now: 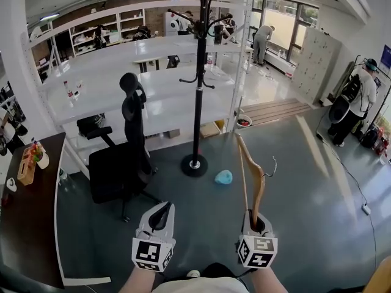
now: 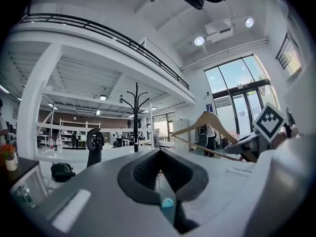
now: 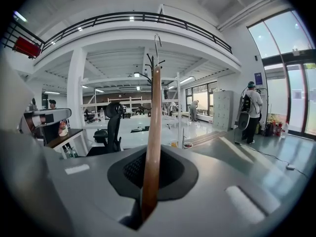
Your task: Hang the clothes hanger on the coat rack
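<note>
Clothes hanger (image 1: 255, 179): wooden, with a metal hook (image 1: 272, 166). It is held at one shoulder end by the right claw (image 1: 255, 217) and extends from the claw toward the coat rack (image 1: 200, 90). The hanger is off the rack and well apart from it. In the right gripper view the hanger (image 3: 152, 142) runs straight up between the jaws, which are clamped on the wood at the right claw (image 3: 147, 181).

Left claw (image 1: 160, 214): held level with the right one, to its left. In the left gripper view the left claw (image 2: 161, 174) has its jaw tips together with nothing between them.

Coat rack: black pole with curved pegs, standing upright on a round base on the floor (image 1: 293, 182), ahead of both claws. In the right gripper view it appears to stand directly behind the hanger, though mostly hidden by it.

Surroundings: a pale blue object (image 1: 223, 177) lies on the floor just beside the rack base. A black office chair (image 1: 116, 170) stands to the left of the rack.
</note>
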Available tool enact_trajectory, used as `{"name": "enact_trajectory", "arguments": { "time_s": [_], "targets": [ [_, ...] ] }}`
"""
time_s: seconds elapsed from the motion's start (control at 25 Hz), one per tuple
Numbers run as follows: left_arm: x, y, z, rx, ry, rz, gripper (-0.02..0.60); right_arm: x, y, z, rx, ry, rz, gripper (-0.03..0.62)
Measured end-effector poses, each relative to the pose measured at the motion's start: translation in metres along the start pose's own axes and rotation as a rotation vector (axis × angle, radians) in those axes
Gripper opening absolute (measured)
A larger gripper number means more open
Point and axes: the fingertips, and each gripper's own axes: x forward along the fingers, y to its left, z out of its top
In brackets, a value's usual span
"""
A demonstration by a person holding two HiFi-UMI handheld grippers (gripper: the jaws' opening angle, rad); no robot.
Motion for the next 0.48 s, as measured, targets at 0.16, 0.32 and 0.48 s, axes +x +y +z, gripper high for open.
{"name": "enact_trajectory", "arguments": {
  "time_s": [0.16,0.32,0.48],
  "targets": [
    [0.008,0.008,-0.005,-0.010,0.014,0.007,0.000,0.014,-0.007,0.004,0.007,0.011,-0.008,0.029],
    [0.025,0.030,-0.022,-0.013,0.018,0.023,0.000,0.047,-0.007,0.000,0.016,0.014,-0.013,0.029],
    [0.057,0.039,-0.020,-0.003,0.021,0.050,0.000,0.085,-0.026,0.015,0.018,0.012,-0.001,0.029]
  ]
}}
